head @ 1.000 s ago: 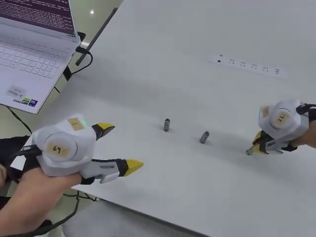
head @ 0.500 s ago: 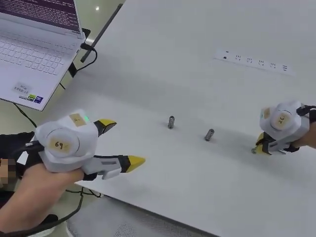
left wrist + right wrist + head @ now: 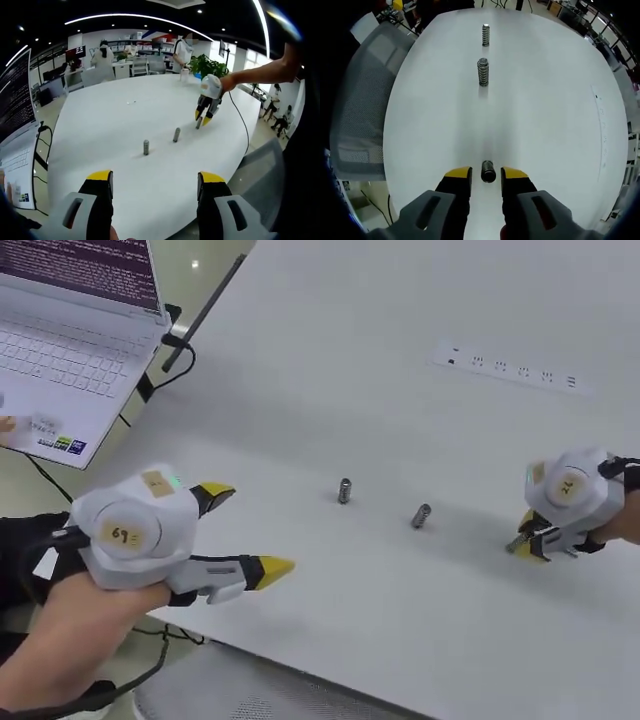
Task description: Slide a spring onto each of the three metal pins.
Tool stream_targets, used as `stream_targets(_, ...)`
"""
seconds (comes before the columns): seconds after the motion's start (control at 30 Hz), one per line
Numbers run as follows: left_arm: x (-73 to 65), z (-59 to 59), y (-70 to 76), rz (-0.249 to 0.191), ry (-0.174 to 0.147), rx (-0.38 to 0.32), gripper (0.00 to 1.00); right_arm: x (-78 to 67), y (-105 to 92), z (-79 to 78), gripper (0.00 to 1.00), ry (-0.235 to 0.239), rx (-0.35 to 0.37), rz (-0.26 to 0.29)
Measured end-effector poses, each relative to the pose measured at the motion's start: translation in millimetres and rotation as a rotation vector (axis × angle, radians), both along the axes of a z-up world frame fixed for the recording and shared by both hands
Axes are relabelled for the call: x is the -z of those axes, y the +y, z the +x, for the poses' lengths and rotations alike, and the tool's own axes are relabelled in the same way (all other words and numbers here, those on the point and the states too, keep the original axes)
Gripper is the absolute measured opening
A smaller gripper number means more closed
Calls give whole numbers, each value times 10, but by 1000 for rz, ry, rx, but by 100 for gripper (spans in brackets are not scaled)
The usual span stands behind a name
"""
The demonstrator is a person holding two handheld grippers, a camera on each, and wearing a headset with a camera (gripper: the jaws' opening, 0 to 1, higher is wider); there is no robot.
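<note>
While the left claw (image 3: 245, 528) hovers wide open and empty, right claw (image 3: 485, 173) tilted down, narrowly parted astride a spring (image 3: 488, 171).

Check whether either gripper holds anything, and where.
Left gripper holds nothing. Right gripper straddles a spring at its sides; whether it is clamped cannot be told.

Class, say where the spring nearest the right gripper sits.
Right gripper view: the spring sits on the table between the right gripper's open jaws, another spring beyond.
</note>
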State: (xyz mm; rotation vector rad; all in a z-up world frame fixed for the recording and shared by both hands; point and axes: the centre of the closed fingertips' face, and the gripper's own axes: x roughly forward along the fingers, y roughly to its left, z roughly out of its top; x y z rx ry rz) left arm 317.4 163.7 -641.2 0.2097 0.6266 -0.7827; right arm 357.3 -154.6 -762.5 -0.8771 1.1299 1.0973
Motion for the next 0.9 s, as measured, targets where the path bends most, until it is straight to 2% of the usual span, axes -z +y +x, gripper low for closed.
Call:
stream_targets(0.2,-51,-20,-53,-12,-10,8,65,-41,-96,46,26,-34,36,2)
stream_targets(0.33,-86,-40,-67,-12,-19,14,64,-107,-142,22,28,-56,68,9)
stream_targets(0.43,-107,-49,-73,-25,-22,11,64,-152,-195,3,31,-90,124,16)
stream_targets(0.47,-110,-52,-72,-29,-22,9,64,-164,-202,-12,32,-105,137,22)
stream_targets(0.73,-123,-87,-63,-27,-30,13,64,-208,-238,-212,32,-128,222,56)
stream_targets(0.9,-138,-90,-44,-39,-34,8,64,-244,-215,-293,35,-152,294,116)
